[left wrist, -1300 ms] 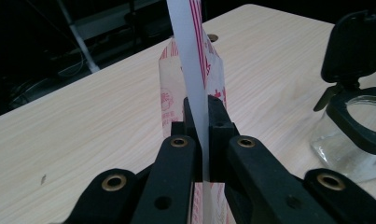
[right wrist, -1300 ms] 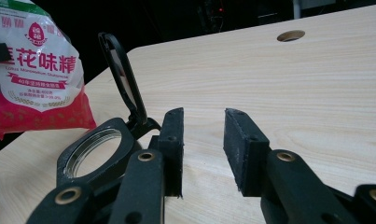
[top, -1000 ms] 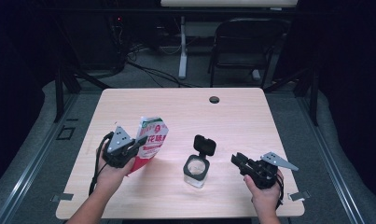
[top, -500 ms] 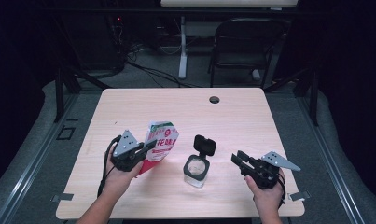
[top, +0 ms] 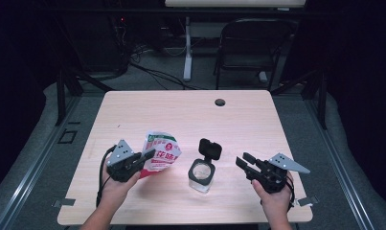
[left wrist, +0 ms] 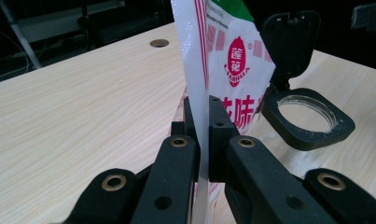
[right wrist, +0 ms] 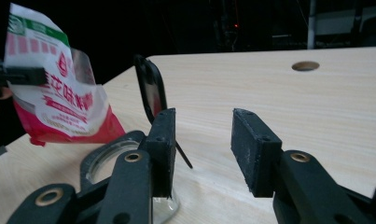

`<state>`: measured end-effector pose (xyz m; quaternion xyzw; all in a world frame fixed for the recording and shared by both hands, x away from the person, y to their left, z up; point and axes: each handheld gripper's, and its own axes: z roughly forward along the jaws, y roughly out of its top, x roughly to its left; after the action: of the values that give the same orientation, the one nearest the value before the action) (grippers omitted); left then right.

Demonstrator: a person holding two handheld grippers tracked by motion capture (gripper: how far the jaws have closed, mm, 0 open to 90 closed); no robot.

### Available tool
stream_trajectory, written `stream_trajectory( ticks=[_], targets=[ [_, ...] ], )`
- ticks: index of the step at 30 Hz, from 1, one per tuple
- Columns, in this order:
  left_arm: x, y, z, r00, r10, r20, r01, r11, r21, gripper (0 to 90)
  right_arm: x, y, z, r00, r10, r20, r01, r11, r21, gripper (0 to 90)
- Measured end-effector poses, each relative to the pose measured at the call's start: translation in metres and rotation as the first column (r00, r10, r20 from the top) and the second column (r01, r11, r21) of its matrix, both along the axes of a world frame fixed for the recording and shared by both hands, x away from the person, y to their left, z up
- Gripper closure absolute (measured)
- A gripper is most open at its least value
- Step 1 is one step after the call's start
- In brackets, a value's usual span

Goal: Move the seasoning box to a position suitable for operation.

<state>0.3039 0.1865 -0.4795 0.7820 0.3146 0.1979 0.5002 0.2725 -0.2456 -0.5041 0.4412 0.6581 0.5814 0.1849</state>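
Note:
A white, red and green snack bag [top: 162, 154] [left wrist: 232, 60] is pinched at its edge by my left gripper [top: 146, 156] [left wrist: 202, 109], which is shut on it and holds it tilted above the table, left of the jar. The clear jar [top: 201, 175] [left wrist: 304, 116] stands at the middle front with its black flip lid [top: 210, 149] [right wrist: 150, 91] raised. My right gripper [top: 242, 160] [right wrist: 202, 126] hovers to the right of the jar. Its jaws have just been opening, and nothing is between them. The bag [right wrist: 55, 93] also shows at the left of the right gripper view.
The wooden table [top: 181, 115] has a round cable hole [top: 220, 102] near its far edge. A dark chair [top: 250, 48] and cables on the floor lie beyond the table. Bare wood stretches behind the jar and bag.
The bag in my left gripper has shifted slightly right, toward the jar. My right gripper's jaws stand wider apart than before; that hand has stayed in place.

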Motion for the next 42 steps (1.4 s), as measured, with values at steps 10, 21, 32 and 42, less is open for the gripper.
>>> stream_trajectory(
  ticks=[10, 21, 32, 42],
  targets=[
    [-0.012, 0.001, -0.018, 0.9987, -0.020, -0.048, 0.020, 0.9997, 0.012, 90.0, -0.004, 0.015, 0.029, 0.9928, 0.100, 0.066, -0.098, 0.995, -0.028, 56.5],
    [-0.013, 0.016, -0.038, 0.9879, -0.025, -0.153, 0.014, 0.9974, -0.071, 90.0, 0.003, 0.057, 0.027, 0.9755, 0.212, 0.058, -0.209, 0.976, -0.064, 53.7],
    [-0.015, 0.018, -0.042, 0.9873, -0.025, -0.157, 0.011, 0.9961, -0.087, 90.0, 0.005, 0.085, 0.020, 0.9558, 0.290, 0.047, -0.286, 0.955, -0.078, 52.7],
    [-0.019, 0.016, -0.043, 0.9875, -0.032, -0.154, 0.021, 0.9968, -0.078, 90.0, 0.010, 0.102, 0.020, 0.9408, 0.338, 0.022, -0.336, 0.939, -0.077, 51.8]
  ],
)
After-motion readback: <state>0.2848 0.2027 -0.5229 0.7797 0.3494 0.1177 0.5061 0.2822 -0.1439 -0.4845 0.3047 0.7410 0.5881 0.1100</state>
